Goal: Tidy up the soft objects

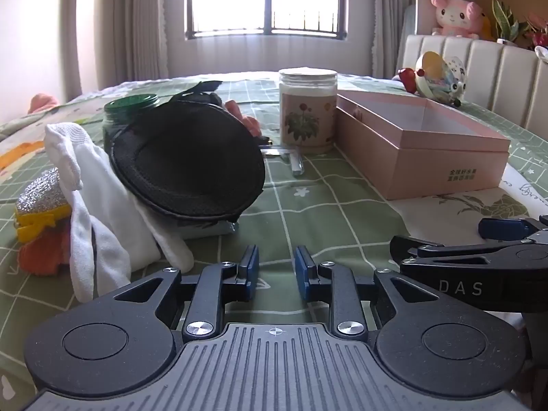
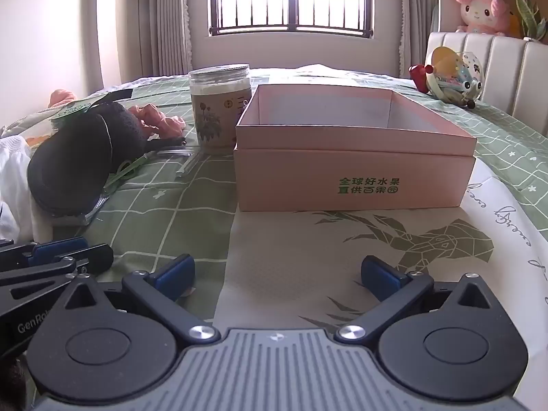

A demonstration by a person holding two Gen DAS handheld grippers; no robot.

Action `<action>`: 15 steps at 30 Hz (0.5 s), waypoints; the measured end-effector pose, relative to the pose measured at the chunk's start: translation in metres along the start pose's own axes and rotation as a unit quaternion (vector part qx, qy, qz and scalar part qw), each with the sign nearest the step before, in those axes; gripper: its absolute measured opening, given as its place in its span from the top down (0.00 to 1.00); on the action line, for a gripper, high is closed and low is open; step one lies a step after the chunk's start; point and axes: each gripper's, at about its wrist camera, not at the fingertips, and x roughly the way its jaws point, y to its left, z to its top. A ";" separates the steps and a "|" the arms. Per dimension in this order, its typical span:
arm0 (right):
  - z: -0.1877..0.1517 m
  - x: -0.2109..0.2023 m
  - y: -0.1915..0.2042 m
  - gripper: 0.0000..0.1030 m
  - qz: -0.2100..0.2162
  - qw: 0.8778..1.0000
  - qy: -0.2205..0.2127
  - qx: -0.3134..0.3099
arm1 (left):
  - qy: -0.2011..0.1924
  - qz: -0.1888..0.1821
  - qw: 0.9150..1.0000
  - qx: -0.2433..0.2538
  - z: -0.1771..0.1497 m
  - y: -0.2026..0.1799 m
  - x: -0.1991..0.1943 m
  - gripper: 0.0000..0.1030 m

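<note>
At the left edge of the bed, a heap of soft things waits to be sorted: a glittery sponge on orange cloth, white gloves draped over it, and a black round pad leaning tilted on top, probably just dumped there. Behind it stand a green-lidded jar and a flowered jar. Toward the right edge sits the open pink box, empty, likely the place for the soft items. The left gripper hovers low near the gloves, fingers slightly parted, holding nothing; the right gripper faces the box with fingers spread wide, also empty, so sorting seems not yet begun
</note>
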 end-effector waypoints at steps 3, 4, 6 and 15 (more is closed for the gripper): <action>0.000 0.000 0.000 0.00 -0.001 1.000 -0.001 -0.002 | -0.001 -0.001 1.000 -0.002 0.001 -0.002 0.001 0.74; 0.000 0.000 0.001 0.00 -0.001 1.000 -0.001 -0.002 | 0.000 -0.001 1.000 -0.002 0.002 -0.002 0.002 0.74; 0.000 0.000 0.001 0.00 -0.001 1.000 -0.001 -0.002 | -0.008 -0.001 1.000 -0.002 0.000 0.003 -0.004 0.74; 0.000 0.000 0.001 0.00 -0.002 1.000 -0.002 -0.003 | -0.008 -0.001 1.000 -0.003 0.000 0.002 -0.007 0.74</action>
